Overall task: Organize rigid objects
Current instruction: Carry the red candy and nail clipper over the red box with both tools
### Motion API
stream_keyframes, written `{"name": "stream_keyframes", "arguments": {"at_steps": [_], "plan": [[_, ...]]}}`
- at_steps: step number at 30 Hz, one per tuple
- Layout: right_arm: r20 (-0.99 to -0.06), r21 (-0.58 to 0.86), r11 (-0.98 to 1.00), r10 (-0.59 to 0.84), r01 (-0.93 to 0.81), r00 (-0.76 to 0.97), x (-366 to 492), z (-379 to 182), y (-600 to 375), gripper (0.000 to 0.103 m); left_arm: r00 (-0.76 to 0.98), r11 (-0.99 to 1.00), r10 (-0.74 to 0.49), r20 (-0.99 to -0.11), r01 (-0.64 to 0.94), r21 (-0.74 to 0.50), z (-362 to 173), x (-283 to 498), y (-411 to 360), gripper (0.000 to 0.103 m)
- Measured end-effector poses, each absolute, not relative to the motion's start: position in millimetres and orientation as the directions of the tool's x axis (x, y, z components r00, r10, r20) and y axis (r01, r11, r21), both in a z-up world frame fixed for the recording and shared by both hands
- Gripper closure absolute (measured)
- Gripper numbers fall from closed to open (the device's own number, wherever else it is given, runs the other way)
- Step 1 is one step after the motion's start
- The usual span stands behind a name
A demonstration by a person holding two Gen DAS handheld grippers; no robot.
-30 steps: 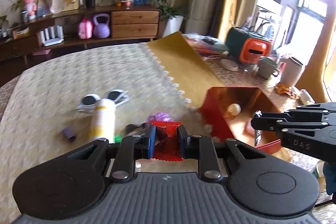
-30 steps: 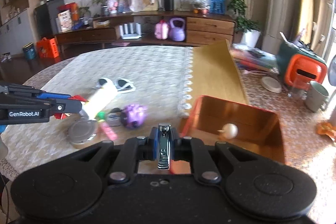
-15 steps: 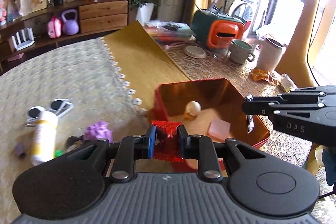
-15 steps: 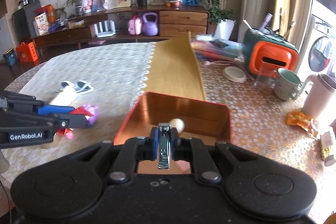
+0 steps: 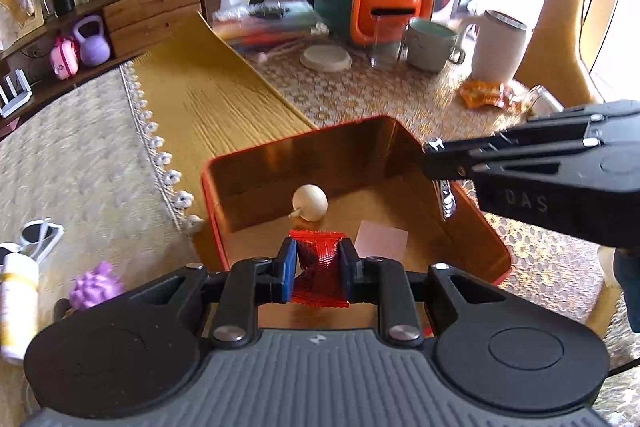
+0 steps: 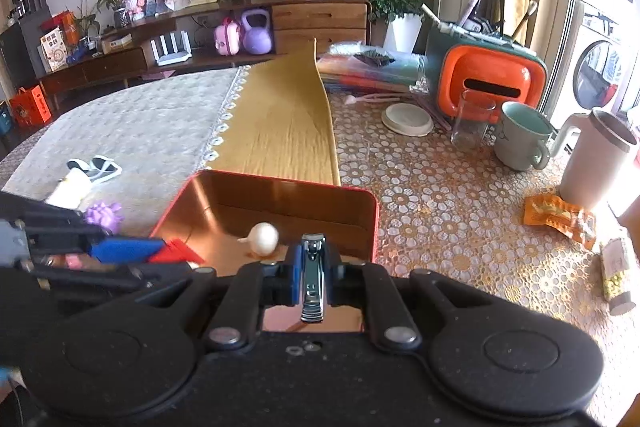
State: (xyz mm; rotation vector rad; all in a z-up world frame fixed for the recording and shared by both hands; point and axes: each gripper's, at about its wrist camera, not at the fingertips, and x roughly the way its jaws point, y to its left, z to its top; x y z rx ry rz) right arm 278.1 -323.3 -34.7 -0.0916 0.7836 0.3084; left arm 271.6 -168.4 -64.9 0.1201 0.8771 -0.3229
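Note:
My left gripper [image 5: 318,251] is shut on a red ribbed plastic piece [image 5: 318,275] and hangs over the near side of an open red tin box [image 5: 452,195]. Inside the box lie a small cream wooden top [image 5: 309,202] and a pink square pad [image 5: 382,239]. My right gripper [image 6: 314,251] is shut on a silver nail clipper [image 6: 313,277] above the box's near edge [image 6: 374,223]. The right gripper [image 5: 430,157] reaches in from the right in the left wrist view, the clipper [image 5: 446,197] hanging below it. The left gripper [image 6: 160,253] shows at the left of the right wrist view.
On the cream cloth left of the box lie a purple spiky toy [image 5: 96,285], a white tube [image 5: 18,303] and white sunglasses [image 5: 38,235]. Behind the box are a green mug [image 6: 520,137], a white tumbler [image 6: 592,163], a glass [image 6: 470,121], an orange-and-green case [image 6: 488,79] and an orange snack packet [image 6: 560,215].
Both grippers have swung right from the cloth with the loose items to over the red tin box, each keeping its object. The box now fills the middle of both views.

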Motion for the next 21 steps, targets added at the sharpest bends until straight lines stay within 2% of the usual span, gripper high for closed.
{"name": "stream_keyframes", "arguments": {"at_steps": [21], "plan": [[-0.790,0.036,0.937,0.239,-0.347,0.565,334.1,-85.7,-302.4,0.093,0.504,0.951,-0.171,-0.847,0.310,-0.008,-104.4,318.5,-186.1,0.081]]}}
